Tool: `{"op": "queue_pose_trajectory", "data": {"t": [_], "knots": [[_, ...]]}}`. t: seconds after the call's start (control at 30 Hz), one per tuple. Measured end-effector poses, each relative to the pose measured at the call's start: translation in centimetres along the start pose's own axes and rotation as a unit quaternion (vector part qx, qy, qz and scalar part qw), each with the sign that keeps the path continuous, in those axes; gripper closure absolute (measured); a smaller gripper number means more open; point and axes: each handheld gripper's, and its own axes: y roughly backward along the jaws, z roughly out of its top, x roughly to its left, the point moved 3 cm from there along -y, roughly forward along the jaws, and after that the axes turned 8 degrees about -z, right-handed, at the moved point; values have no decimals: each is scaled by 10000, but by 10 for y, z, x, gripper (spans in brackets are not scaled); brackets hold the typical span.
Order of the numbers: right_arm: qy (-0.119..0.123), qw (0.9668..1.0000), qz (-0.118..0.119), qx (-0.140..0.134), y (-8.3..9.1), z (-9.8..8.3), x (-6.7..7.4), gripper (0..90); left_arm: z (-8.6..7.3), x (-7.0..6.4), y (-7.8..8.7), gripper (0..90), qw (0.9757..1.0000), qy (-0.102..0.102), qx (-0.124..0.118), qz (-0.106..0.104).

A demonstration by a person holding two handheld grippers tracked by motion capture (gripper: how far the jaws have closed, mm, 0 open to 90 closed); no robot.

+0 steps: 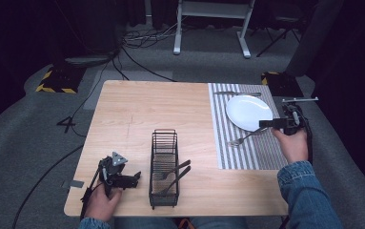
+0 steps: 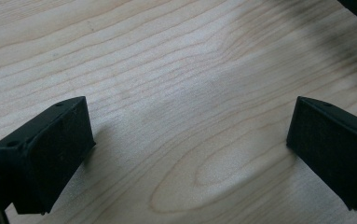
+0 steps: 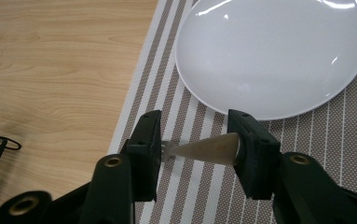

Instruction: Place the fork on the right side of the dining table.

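Note:
A white plate (image 1: 248,111) sits on a striped placemat (image 1: 247,152) at the table's right. A metal utensil (image 1: 241,139) lies on the mat just in front of the plate. My right gripper (image 1: 265,125) hovers at its handle end. In the right gripper view the tapered handle (image 3: 209,149) lies crosswise between the jaws of my right gripper (image 3: 195,137), which stand apart and do not press it. My left gripper (image 1: 136,177) rests low at the front left, beside a black wire caddy (image 1: 164,143). Its pads (image 2: 50,149) stand wide over bare wood.
Two forks (image 1: 173,174) lie in the caddy. Another utensil (image 1: 237,93) lies along the mat's far edge behind the plate. The wooden table (image 1: 137,109) has bare room at the middle and left. Cables and a desk frame lie on the floor beyond.

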Motion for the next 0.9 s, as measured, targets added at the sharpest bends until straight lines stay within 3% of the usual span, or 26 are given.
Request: {"op": "queue_pose_trajectory", "data": {"t": [0.4,0.9], "knots": [[-335,9992,-43,199,-9,-8,-20,525,0,0,0,4,10000,5,3,-4],[-563,9974,-163,418,-21,-20,-38,516,0,0,0,4,10000,4,3,-2]]}}
